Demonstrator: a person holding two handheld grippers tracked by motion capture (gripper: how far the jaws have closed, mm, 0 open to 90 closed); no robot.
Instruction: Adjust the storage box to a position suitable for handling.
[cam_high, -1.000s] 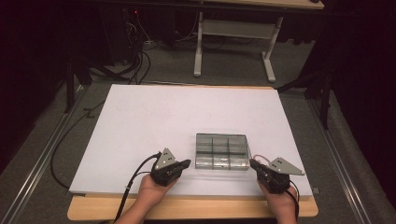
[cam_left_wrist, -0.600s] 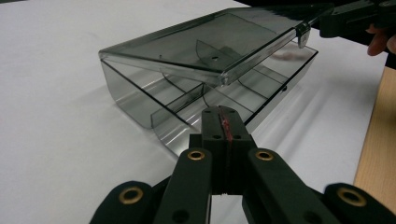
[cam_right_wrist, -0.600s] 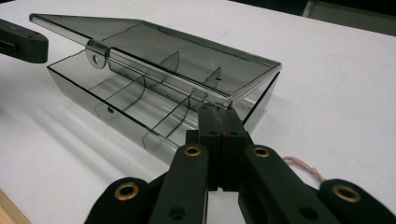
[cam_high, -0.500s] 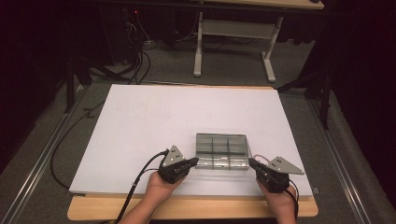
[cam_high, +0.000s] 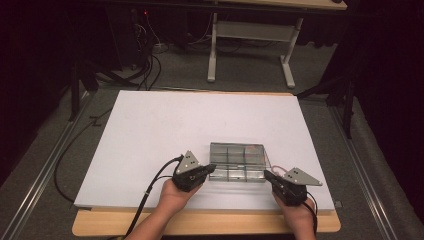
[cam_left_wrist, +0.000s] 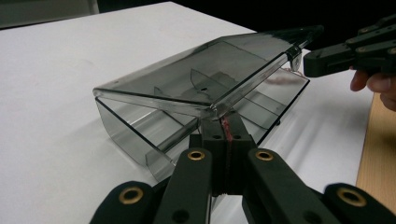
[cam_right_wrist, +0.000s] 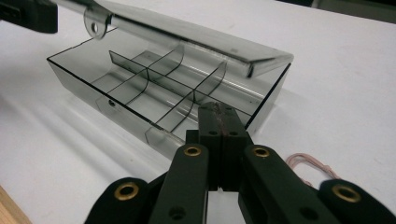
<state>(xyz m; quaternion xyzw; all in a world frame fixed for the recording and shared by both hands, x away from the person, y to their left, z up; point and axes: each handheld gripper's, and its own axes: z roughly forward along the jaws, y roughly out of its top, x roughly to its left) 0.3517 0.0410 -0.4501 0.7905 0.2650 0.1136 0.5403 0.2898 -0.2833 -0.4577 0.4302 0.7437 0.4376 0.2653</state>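
Note:
A smoky clear plastic compartment box (cam_high: 237, 156) sits near the front of the white board (cam_high: 150, 130). Its hinged lid (cam_left_wrist: 196, 79) is tilted up over the dividers (cam_right_wrist: 154, 88). My left gripper (cam_left_wrist: 223, 123) is shut, and its tips sit right under the lid's front edge at the box's left end (cam_high: 211, 169). Nothing is clamped between the jaws. My right gripper (cam_right_wrist: 219, 109) is shut too, its tips against the box's front wall at the right end (cam_high: 267, 175). In the left gripper view the right gripper (cam_left_wrist: 327, 58) lies beside a small tab on the lid.
A thin pink loop (cam_right_wrist: 310, 170) lies on the board just right of my right gripper. A strip of wooden table edge (cam_high: 200, 225) runs below the board. Beyond the table stand a white desk frame (cam_high: 250, 30) and floor cables (cam_high: 145, 60).
My left gripper has moved right and slightly up, from beside the box to its left front corner. The right gripper has stayed where it was.

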